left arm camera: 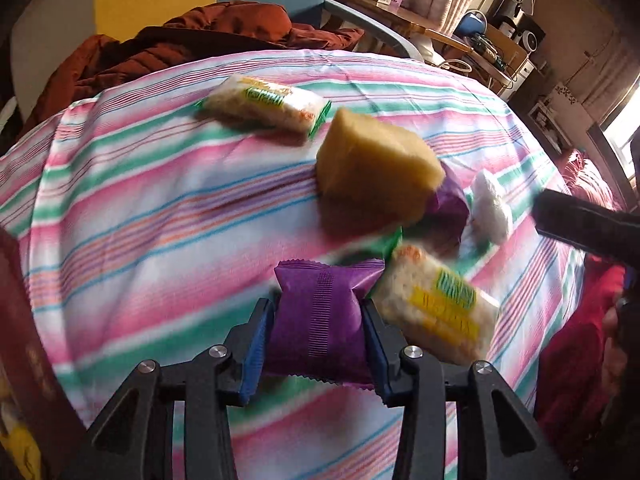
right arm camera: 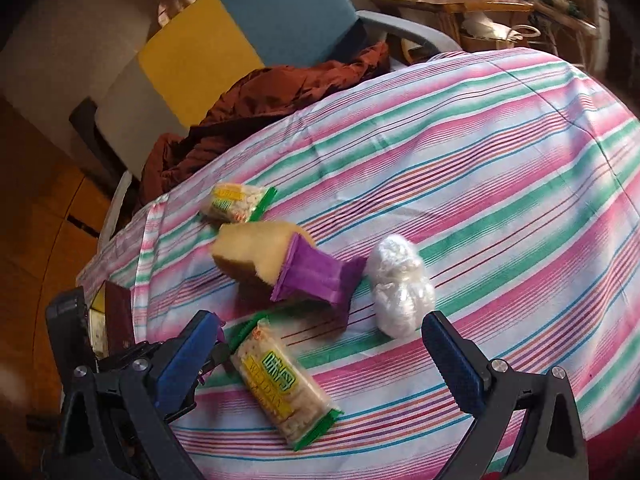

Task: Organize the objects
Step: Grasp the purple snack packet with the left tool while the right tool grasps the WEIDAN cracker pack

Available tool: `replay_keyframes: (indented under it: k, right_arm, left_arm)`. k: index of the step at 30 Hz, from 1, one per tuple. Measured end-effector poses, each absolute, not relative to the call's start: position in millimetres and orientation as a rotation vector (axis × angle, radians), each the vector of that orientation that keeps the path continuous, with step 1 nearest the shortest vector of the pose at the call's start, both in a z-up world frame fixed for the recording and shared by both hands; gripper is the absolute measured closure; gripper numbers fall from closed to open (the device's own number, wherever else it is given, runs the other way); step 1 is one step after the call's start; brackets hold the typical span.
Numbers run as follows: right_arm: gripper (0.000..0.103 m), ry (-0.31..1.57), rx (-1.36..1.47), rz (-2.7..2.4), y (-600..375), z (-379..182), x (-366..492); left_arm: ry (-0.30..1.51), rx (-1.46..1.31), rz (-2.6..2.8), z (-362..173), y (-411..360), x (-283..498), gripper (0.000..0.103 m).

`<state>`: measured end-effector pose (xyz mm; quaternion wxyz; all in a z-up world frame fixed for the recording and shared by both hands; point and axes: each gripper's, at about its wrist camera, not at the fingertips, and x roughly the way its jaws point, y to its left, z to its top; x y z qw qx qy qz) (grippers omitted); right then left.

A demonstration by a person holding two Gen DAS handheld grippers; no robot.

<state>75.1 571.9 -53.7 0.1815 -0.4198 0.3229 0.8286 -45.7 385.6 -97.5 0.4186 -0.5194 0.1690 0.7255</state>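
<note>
Currently: Left Tool Gripping, Right Tool Open

Left gripper (left arm camera: 318, 330) pads clamp a purple foil snack packet (left arm camera: 316, 320), seen only in the left view. Right gripper (right arm camera: 320, 356) stands wide, empty; a clear-wrapped cracker pack (right arm camera: 280, 380) lies between its fingers on the striped cloth (right arm camera: 500, 160).

Both grippers (left arm camera: 318, 344) (right arm camera: 320, 356) — black frames, blue ribbed pads, seemingly silver screws.

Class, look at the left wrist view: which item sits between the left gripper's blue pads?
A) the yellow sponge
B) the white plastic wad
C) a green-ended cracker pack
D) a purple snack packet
D: the left gripper has its pads pressed on both sides of the purple snack packet.
</note>
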Motion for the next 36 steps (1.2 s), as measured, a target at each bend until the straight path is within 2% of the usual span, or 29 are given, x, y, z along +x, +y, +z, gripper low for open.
replay_keyframes:
  k: [6, 8, 10, 12, 14, 16, 17, 19, 25, 36]
  right_arm:
    - [0.002, 0.742, -1.375, 2.39, 545.6, -67.3, 55.3]
    - [0.007, 0.658, -1.461, 2.383, 535.5, -76.4, 47.7]
    - [0.008, 0.581, -1.544, 2.387, 524.0, -85.6, 39.4]
    - [0.013, 0.494, -1.626, 2.377, 512.3, -96.0, 32.6]
    - [0.028, 0.406, -1.696, 2.347, 504.0, -107.3, 28.1]
    - [0.031, 0.332, -1.719, 2.335, 499.2, -112.8, 26.7]
    - [0.042, 0.318, -1.709, 2.35, 497.9, -111.8, 27.0]
    - [0.055, 0.314, -1.68, 2.367, 499.2, -108.8, 28.9]
    - [0.055, 0.348, -1.623, 2.394, 506.7, -102.8, 35.2]
    - [0.055, 0.414, -1.541, 2.558, 489.3, -77.5, 40.1]
  left_arm:
    - [0.39, -1.28, 1.842, -97.5, 352.7, -16.6, 0.059]
    - [0.389, -1.27, 1.85, -98.9, 350.4, -11.2, 0.06]
    - [0.407, -1.253, 1.855, -98.5, 344.9, -6.6, 0.06]
    - [0.439, -1.237, 1.855, -98.9, 347.8, -3.4, 0.059]
    - [0.443, -1.233, 1.857, -99.5, 348.3, -2.8, 0.06]
    - [0.425, -1.232, 1.858, -99.9, 347.6, -3.3, 0.06]
    - [0.415, -1.231, 1.859, -99.9, 346.4, -3.9, 0.06]
    - [0.403, -1.238, 1.866, -98.3, 343.0, -3.1, 0.061]
    - [0.377, -1.23, 1.868, -88.9, 327.3, 7.6, 0.062]
    - [0.224, -1.091, 1.966, -20.8, 265.8, 15.8, 0.062]
